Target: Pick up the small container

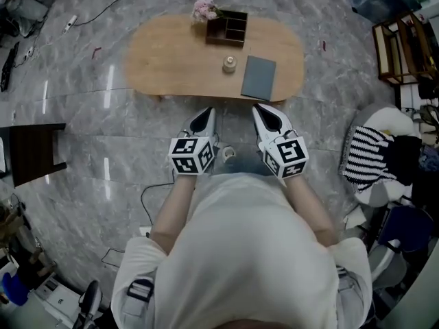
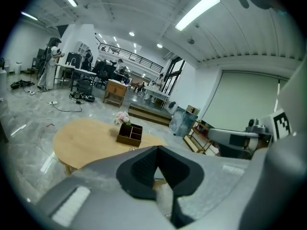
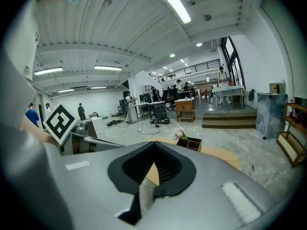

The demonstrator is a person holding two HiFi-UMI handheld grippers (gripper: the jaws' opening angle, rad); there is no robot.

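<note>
- Wooden oval table [image 1: 164, 60] bears the small container [image 1: 230, 64] near its middle, just beside a grey pad [image 1: 258, 77]; what is inside it you can't tell.
- The dark compartment box [image 1: 227, 28] stands behind, pink flowers [image 1: 204, 9] at its left corner.
- Your left gripper [image 1: 203, 120] and right gripper [image 1: 267, 116] have jaws closed together on nothing, short of the table.

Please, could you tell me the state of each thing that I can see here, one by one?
left gripper: jaws shut, empty, short of the table.
right gripper: jaws shut, empty, short of the table.
small container: upright on the table, untouched.
grey book: closed, lying flat.
wooden box: upright, open on top.
flowers: upright beside the wooden box.
</note>
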